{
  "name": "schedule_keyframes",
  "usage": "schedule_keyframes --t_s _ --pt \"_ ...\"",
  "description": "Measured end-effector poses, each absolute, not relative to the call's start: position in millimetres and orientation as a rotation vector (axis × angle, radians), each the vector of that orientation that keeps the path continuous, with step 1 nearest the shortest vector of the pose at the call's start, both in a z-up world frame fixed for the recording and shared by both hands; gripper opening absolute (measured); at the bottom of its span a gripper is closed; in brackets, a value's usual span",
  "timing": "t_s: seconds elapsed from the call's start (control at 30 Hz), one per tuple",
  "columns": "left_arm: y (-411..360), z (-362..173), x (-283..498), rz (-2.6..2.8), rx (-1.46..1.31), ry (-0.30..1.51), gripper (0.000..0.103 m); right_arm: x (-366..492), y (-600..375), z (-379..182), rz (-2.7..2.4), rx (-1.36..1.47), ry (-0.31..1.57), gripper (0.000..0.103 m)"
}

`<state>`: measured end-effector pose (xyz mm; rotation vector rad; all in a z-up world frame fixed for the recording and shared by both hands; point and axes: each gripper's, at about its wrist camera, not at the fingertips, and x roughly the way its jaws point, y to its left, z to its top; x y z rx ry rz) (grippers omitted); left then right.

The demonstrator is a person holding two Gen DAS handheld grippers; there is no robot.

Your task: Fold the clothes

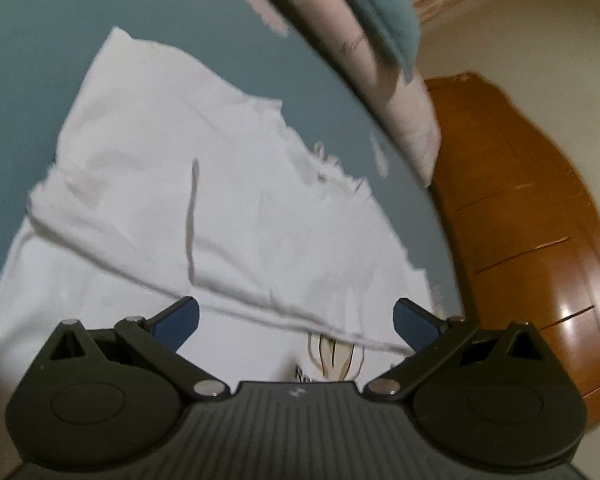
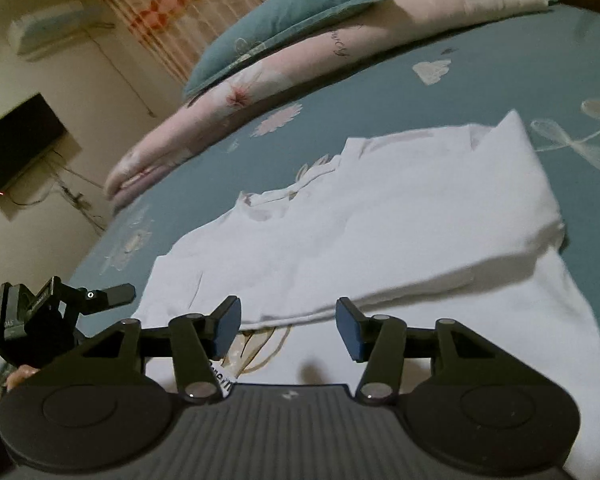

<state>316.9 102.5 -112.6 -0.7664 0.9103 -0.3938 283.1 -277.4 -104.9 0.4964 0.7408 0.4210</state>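
While the white T-shirt (image 2: 380,216) lay spread on the teal floral bedsheet (image 2: 500,80), one part of it was already folded over the rest — a doubled layer whose edge ran across the cloth just ahead of both tools; the printed front showed beneath that edge, close to the camera. The left gripper (image 1: 296,322) hovered over the near part of the shirt with its jaws wide apart and nothing between the blue pads (image 1: 180,320); the right gripper (image 2: 288,328) hung low over the same stretch, its jaws apart as well and no cloth pinched between them. In the right wrist view the left tool showed at the shirt's near left corner, a fingertip of the person's hand (image 2: 20,374) just visible below it.

By my reading the first fold was done and the second was being set up — both tools were lined up along the near hem, neither yet gripping. The next move would call for each gripper to come down on the near edge, close on one layer only, and carry it evenly over the folded part; uneven lift would likely skew the stack. A pink quilt (image 2: 260,76) and a teal pillow (image 2: 284,28) lay well beyond, out of the way.
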Motion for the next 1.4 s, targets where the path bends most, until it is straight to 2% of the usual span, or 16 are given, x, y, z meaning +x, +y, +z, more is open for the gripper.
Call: schedule_keyframes --t_s 0.07,0.23,0.53,0.73,0.8,1.03,1.1,1.13,1.4 --pt "92 -113 321 -0.384 -0.744 0.923 0.102 282 -283 -107 0.413 0.498 0.777 0.058" --pt "83 -116 324 -0.330 -0.736 0.885 0.102 274 -293 -91 0.392 0.444 0.698 0.063" --pt "101 -113 327 -0.279 -0.916 0.712 0.097 284 -321 -104 0.342 0.592 0.709 0.063" --pt "114 -128 331 -0.226 -0.940 0.692 0.092 286 -321 -109 0.330 0.581 0.724 0.063" --pt "118 -130 333 -0.241 -0.936 0.704 0.088 286 -321 -110 0.328 0.580 0.730 0.063" --pt "115 -118 370 -0.300 -0.871 0.786 0.088 288 -317 -113 0.322 0.568 0.743 0.063" --pt "113 -117 380 -0.310 -0.839 0.835 0.076 288 -317 -114 0.322 0.568 0.744 0.063" --pt "113 -114 381 -0.318 -0.809 0.863 0.075 288 -318 -114 0.323 0.568 0.745 0.063" --pt "123 -88 390 -0.302 -0.600 1.049 0.077 287 -323 -114 0.313 0.581 0.750 0.063"
